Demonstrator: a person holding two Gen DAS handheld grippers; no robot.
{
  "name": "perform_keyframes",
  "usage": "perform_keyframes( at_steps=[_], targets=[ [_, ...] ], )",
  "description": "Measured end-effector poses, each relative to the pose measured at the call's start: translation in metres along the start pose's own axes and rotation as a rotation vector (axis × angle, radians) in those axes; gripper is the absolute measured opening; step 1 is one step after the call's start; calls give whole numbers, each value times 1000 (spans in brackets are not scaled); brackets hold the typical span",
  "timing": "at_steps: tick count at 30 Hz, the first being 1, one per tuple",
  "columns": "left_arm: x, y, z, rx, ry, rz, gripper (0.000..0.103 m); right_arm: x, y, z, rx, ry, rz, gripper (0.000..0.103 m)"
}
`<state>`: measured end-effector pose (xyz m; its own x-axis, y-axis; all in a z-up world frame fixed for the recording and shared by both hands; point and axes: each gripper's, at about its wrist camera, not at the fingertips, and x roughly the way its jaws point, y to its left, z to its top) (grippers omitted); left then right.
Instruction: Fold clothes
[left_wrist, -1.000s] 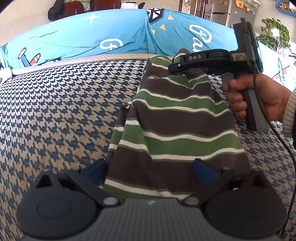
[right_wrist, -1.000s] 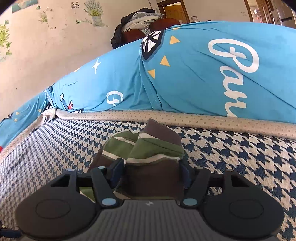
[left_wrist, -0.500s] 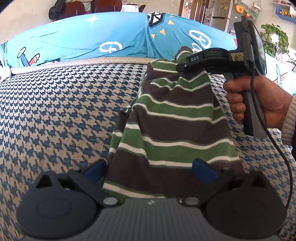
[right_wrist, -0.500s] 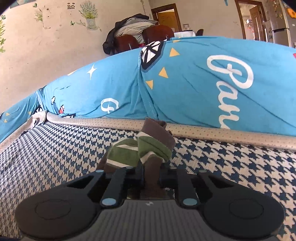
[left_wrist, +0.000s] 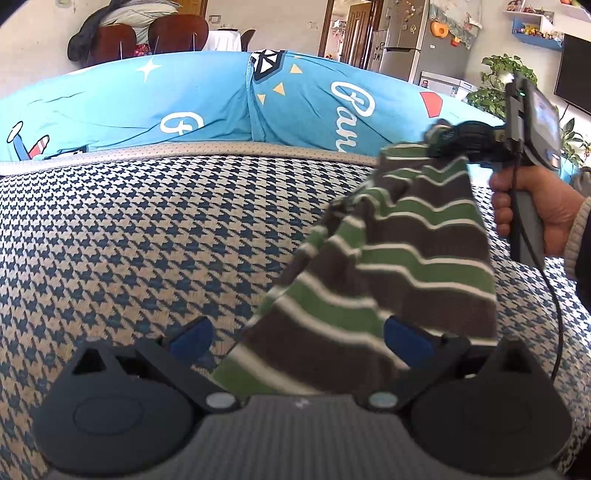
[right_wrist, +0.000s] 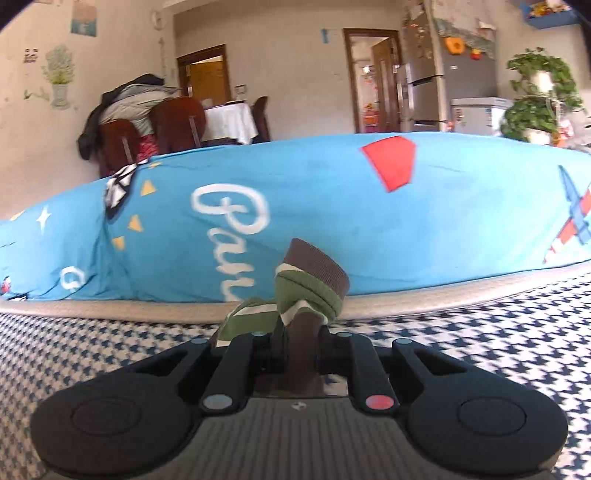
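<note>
Right claw (right_wrist: 301, 354), clamped on the striped garment (left_wrist: 399, 266), has lifted it rightward; left claw (left_wrist: 299, 339) stays wide.

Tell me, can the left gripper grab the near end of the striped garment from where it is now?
Probably yes. The left gripper is open and the striped garment already hangs between its fingers, with nothing in the way. The right gripper is shut on the far end, holding it up.

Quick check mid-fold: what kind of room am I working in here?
Most likely a home living and dining room. There is a fridge, a dining table with wooden chairs, and the striped garment hangs over a houndstooth cushion, probably a sofa.
</note>
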<state>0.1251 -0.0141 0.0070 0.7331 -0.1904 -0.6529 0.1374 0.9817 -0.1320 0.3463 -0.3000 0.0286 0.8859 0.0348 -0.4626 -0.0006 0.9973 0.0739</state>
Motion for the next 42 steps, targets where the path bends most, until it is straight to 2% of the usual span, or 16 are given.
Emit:
perform_keyframes(
  at_steps=[9,13,15,19,23,27,32,35,38,42],
  targets=[
    [0,3,-2,-28,1,41,103,-40,-76,7,96,-50,-319,14],
    [1,2,-3,-24,2,44,103,-44,-100,1,136,2,-364,16],
    [4,-2,-3,-9,0,46,103,-43,-109,-5,152,41,-382,33],
    [5,-6,-3,4,0,43,103,-51,-116,-10,151,54,-383,40],
    [6,-10,-3,11,-2,42,103,-66,-116,-6,125,4,-418,56],
    [6,-13,-4,17,-1,37,103,-79,-114,-4,164,-11,-325,56],
    [5,-17,-5,22,2,29,103,-83,-92,-6,193,36,-66,44],
    [5,-19,-5,26,3,25,103,-82,-68,-12,161,67,67,41],
    [6,-19,-5,25,4,23,103,-77,-44,-19,112,114,154,41],
    [6,-19,-5,21,6,21,103,-65,-21,-29,74,182,193,41]
  ],
)
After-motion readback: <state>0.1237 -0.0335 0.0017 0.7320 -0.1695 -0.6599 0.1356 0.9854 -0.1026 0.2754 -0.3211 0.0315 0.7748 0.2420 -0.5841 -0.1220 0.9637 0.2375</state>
